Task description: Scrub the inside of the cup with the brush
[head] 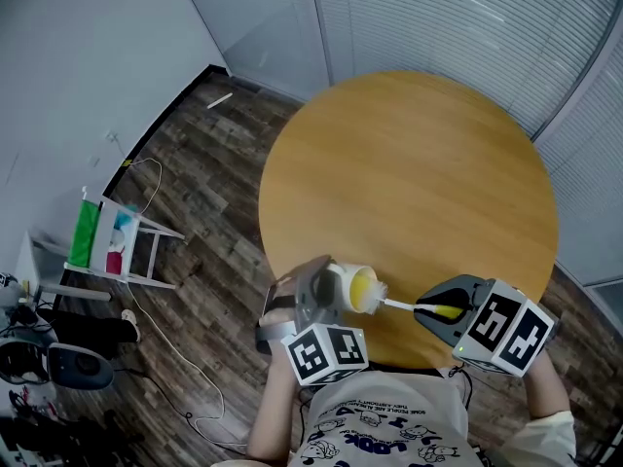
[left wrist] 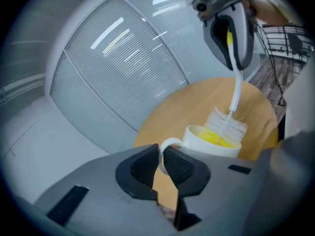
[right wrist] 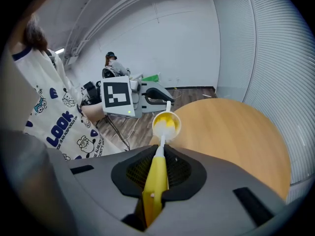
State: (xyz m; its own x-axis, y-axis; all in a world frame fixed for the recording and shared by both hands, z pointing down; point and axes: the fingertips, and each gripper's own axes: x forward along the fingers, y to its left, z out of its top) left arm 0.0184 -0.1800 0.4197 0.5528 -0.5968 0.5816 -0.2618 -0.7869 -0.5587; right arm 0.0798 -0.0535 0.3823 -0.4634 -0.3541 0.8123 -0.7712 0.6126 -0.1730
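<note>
Yellow inside and white outside, the cup (left wrist: pixel 211 148) hangs in the air over the near edge of a round wooden table (head: pixel 409 183), tipped on its side with its mouth turned toward the person's right. The left gripper (left wrist: pixel 161 163) has its two ribbed pads closed on the thin white loop of the cup's handle (left wrist: pixel 171 140), with only that loop between the jaws. Across from it, the right gripper (right wrist: pixel 158 166) is clamped tight on the yellow grip of the brush (left wrist: pixel 236 95), whose slim white stem runs straight out from the jaws to the cup. The white bristle head sits at the cup's mouth, its lower part down inside the yellow bowl and its upper tufts showing above the rim. Both grippers are level with each other just in front of the person's printed white shirt (head: pixel 389 426), the marker cubes facing up toward the head camera. The table top beyond the cup is bare wood. Grey slatted blinds (head: pixel 467 17) curve behind the table, and dark plank flooring (head: pixel 214 163) spreads to the left.
</note>
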